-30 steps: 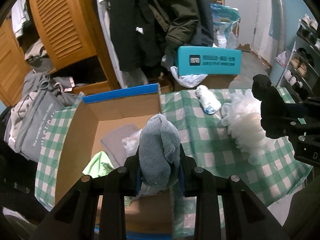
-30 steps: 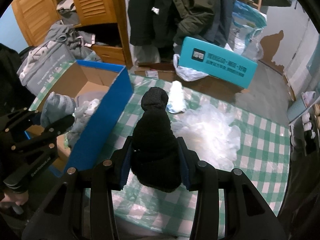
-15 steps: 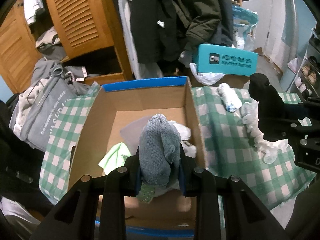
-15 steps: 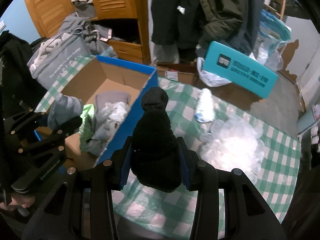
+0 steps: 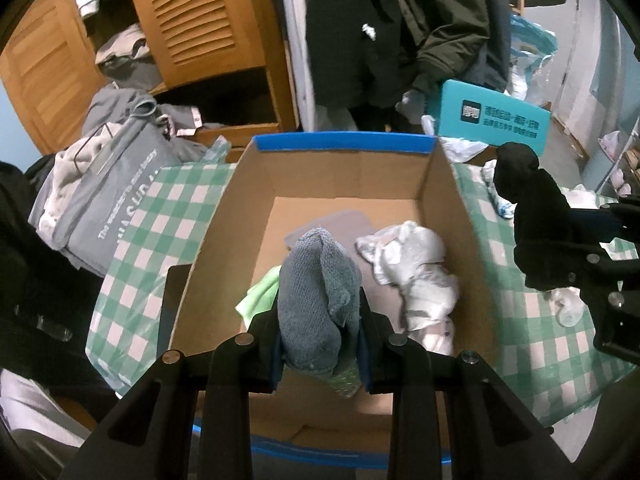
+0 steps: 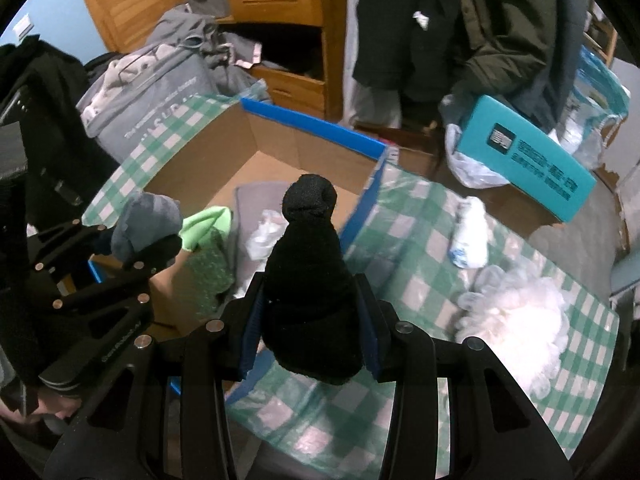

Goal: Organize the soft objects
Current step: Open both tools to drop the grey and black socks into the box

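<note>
Over the last second the cardboard box (image 5: 344, 184) swings from left of view to dead centre under the left tool (image 5: 320, 328), now above its open interior, so a drop looks close. Left tool clamps a grey knit sock (image 5: 316, 300), bunched and limp. Right tool (image 6: 310, 312) (beside the box's blue edge, over the tabletop (image 6: 420, 240)) grips a black sock (image 6: 308, 272)

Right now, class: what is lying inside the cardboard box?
Inside the cardboard box lie a grey folded cloth, a light green cloth and crumpled white plastic. The left gripper with its grey sock hides the near floor.
</note>
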`<state>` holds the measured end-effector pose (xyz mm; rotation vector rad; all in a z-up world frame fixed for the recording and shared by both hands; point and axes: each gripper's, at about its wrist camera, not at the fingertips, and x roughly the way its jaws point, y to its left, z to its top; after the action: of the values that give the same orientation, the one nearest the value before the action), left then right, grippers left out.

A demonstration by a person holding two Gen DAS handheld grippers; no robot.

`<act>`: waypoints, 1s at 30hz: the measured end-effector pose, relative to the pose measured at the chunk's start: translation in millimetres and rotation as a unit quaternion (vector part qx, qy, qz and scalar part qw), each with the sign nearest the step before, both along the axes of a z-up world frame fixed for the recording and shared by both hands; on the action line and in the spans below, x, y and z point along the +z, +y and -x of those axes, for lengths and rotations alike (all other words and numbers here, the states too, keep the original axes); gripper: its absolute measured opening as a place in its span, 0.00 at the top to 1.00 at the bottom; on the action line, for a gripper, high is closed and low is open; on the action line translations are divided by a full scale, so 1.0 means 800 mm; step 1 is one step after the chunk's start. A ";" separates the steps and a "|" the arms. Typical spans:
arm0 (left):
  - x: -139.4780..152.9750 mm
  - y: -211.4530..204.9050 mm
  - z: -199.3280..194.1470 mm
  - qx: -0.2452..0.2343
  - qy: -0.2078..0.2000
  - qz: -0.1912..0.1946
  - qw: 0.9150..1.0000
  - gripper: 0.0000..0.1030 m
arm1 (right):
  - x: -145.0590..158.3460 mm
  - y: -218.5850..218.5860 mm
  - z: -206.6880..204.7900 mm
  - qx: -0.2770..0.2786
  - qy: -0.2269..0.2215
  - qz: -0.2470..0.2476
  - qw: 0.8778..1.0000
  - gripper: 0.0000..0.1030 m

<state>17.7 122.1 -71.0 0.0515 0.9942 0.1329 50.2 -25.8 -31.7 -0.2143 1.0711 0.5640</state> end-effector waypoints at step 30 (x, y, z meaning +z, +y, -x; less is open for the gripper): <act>-0.018 0.048 0.002 0.059 0.010 -0.021 0.998 0.25 | -0.012 0.056 -0.013 0.025 -0.005 -0.005 1.000 0.29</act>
<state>15.8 160.2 -85.2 0.0328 1.0150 0.2628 60.2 19.3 -41.6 -0.2361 1.0547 0.6133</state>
